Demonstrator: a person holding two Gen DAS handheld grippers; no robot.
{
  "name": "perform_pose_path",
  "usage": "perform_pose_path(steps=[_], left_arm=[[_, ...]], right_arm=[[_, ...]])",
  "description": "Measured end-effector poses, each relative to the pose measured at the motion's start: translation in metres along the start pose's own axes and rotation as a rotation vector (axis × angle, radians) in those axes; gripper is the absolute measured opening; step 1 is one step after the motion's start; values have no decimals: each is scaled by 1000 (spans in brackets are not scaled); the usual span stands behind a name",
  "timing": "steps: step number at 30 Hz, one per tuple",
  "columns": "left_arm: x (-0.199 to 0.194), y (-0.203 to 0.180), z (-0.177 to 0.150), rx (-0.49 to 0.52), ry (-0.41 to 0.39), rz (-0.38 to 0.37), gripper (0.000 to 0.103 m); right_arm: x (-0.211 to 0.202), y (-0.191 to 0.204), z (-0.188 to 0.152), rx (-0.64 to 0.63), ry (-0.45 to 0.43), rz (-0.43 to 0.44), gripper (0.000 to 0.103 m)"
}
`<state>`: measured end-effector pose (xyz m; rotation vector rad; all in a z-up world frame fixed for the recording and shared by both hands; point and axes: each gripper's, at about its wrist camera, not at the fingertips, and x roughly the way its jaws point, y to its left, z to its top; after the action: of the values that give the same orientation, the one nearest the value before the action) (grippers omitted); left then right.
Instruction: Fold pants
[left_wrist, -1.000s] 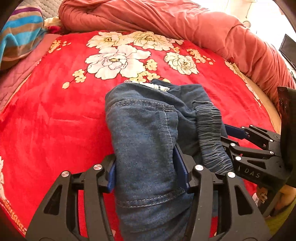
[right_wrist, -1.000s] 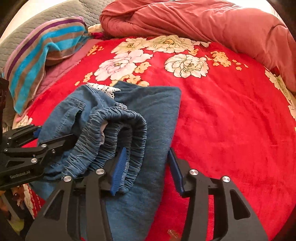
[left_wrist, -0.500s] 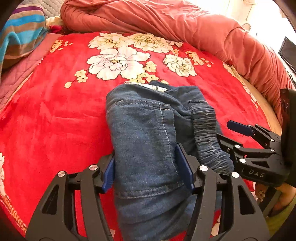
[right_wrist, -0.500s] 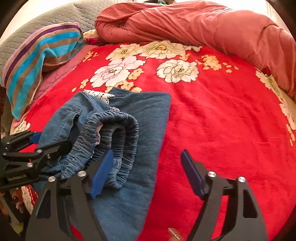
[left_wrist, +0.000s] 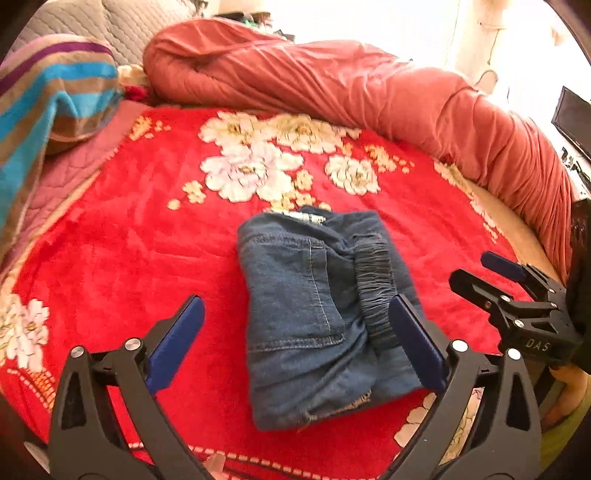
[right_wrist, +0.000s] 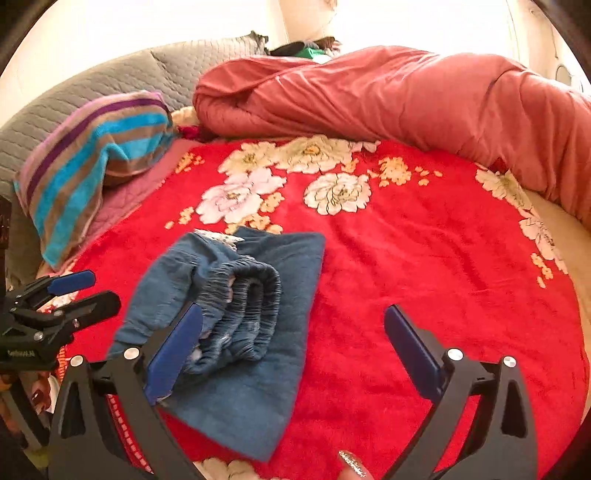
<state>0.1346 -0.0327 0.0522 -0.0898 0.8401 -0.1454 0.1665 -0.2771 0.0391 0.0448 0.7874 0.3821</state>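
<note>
Both my grippers are off the cloth. Left gripper (left_wrist: 295, 332): fingers spread wide, nothing between the blue pads (left_wrist: 176, 343); they straddle the near end of the pants (left_wrist: 321, 314) without touching. Right gripper (right_wrist: 293, 347): equally wide, empty; its left pad (right_wrist: 173, 350) sits in front of the gathered waistband (right_wrist: 247, 314), and I cannot tell if it brushes the fabric.

Pants: folded into a compact denim bundle, lying flat on the red floral blanket (left_wrist: 110, 258), roughly mid-bed, slightly toward my side. In the left wrist view, the bundle's left edge is a clean straight fold; the elastic waistband (left_wrist: 373, 280) runs along its right side. The near edge is ragged, with a hem corner sticking out. In the right wrist view a flat lower layer extends past the waistband on the right.

Room: wide red blanket to the left and right of the bundle. Far side is bounded by a rolled salmon quilt (right_wrist: 388, 96); striped pillow (right_wrist: 92, 155) at far left. The blanket's edge lies just behind the bundle's near end.
</note>
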Motion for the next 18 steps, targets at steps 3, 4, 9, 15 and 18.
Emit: perform_pose_path(steps=[3,4,9,15,18], left_arm=[[-15,-1,-4,2,-23,0,93],[-21,-3,-6,12,-32,6,93],[-40,-8,-20,32,-53,15,93],[-52,-13,-45,45,-50,16,93],[-54,-13,-58,48,-40,20,93]], right_arm=[[-18,4,-3,-4,-30,1,98],[-24,5,-5,-6,-41,0,98],[-54,14,-15,-24,-91,-2,98],[-75,19,-27,-33,-117,-14,98],[-80,23,-35,-41,-118,-23,98]])
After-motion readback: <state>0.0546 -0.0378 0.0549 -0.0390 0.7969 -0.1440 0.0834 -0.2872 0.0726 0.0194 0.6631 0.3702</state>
